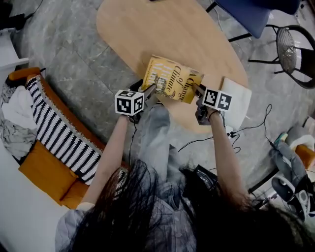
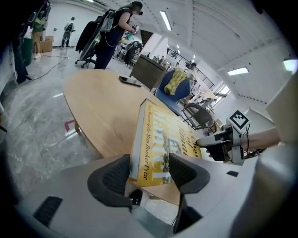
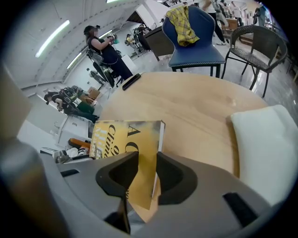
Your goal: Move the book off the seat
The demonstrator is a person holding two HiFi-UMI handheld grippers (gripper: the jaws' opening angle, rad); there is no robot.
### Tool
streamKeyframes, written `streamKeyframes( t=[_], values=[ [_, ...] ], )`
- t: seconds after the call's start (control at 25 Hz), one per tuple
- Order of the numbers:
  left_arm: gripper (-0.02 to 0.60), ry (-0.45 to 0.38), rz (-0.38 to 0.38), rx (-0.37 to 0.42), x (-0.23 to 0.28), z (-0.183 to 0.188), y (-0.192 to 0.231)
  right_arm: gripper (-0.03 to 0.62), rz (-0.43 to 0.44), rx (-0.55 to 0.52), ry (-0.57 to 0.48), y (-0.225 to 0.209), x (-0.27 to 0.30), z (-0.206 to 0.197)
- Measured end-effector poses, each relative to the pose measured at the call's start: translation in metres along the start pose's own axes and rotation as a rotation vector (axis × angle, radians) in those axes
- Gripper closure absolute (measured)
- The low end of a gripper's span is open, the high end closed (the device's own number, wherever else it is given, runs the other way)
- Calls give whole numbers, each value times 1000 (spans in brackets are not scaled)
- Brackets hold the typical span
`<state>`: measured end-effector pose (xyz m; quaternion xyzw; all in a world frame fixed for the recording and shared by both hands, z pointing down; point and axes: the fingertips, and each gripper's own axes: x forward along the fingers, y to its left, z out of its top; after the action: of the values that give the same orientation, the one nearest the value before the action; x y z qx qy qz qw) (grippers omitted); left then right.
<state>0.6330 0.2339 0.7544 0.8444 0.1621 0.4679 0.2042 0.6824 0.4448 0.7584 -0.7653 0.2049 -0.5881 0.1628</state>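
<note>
Book (image 1: pixel 172 78) over table (image 1: pixel 147 34) edge, pad (image 1: pixel 236 102) beside

- Oval light-wood surface (image 1: pixel 147 29): wide bare stretch beyond the book, open to passage.
- Yellow paperback book (image 1: pixel 172 78): tilted over the near edge, blocking the middle.
- White square cushion (image 1: pixel 237 101): takes up the right rim, near the book.
- Blue padded chair (image 1: pixel 256 15): stands beyond the far right end.
- Orange sofa with striped throw (image 1: pixel 54 128): bounds the floor at left.

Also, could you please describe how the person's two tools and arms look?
The left tool and right tool each have a light grey body, dark ribbed pads and a cube of black-and-white square markers. Forearms are bare; a grey sleeve shows at the shoulder.
</note>
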Motion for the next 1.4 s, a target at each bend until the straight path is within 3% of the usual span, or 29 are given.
streamKeyframes(
  t=[0.28, 0.36, 0.48, 0.56, 0.76, 0.84, 1.4],
  values=[
    [310, 77, 33, 53, 16, -10, 18, 465, -34, 12, 31, -9, 26, -5],
    [356, 98, 77, 132, 20, -11, 25, 500, -56, -6, 24, -9, 30, -6],
    [364, 140, 128, 261, 27, -12, 26, 500, -89, -22, 11, -12, 32, -3],
    [364, 147, 128, 289, 30, -10, 22, 500, -102, -14, 9, -16, 29, -4],
    [362, 94, 89, 133, 20, -4, 13, 499, -196, -43, 11, -34, 17, -8],
    [362, 74, 86, 104, 13, 0, 12, 494, -210, -63, 9, -37, 11, -6],
    [364, -56, 42, 39, -78, -12, -57, 525, -48, 12, -217, 13, -81, -4]
  ],
)
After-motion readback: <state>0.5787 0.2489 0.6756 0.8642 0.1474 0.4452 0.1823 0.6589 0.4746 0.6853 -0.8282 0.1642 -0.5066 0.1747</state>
